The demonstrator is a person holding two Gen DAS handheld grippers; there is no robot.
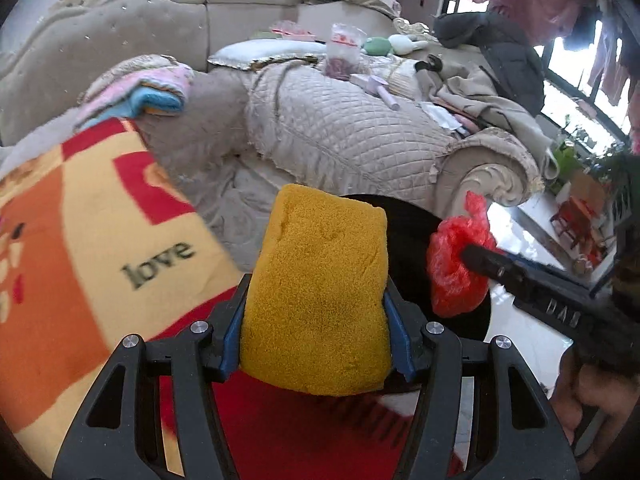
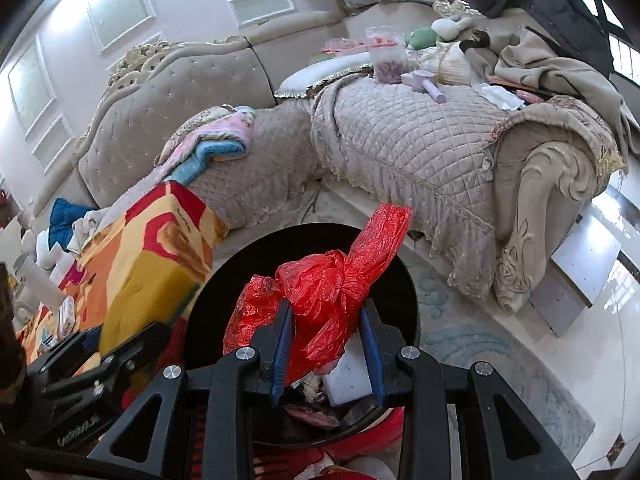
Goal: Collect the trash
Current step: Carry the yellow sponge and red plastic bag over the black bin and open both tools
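At the far left a patterned blanket point(image 1: 92, 240) in orange, yellow and red, printed with the word "love", drapes over a surface beside the sofa. The left gripper point(image 1: 316, 316) is partly open and its blue-padded fingers point(image 1: 232, 340) press on both sides of a yellow sponge point(image 1: 320, 296), which stands up between them. Behind the sponge sits a black trash bin point(image 2: 404, 280); in the right wrist view it holds a white block and other scraps. Over the bin, the right gripper point(image 2: 326, 344) is nearly closed on a knotted red plastic bag point(image 2: 328, 292), whose twisted end sticks up past the bin's rim. Beyond them runs a beige quilted sofa point(image 1: 340, 128) strewn with a folded pink and blue towel point(image 1: 156, 92), a clear snack bag point(image 1: 344, 52) and heaped clothes point(image 1: 480, 92). To the right lies glossy white floor point(image 2: 608, 288).
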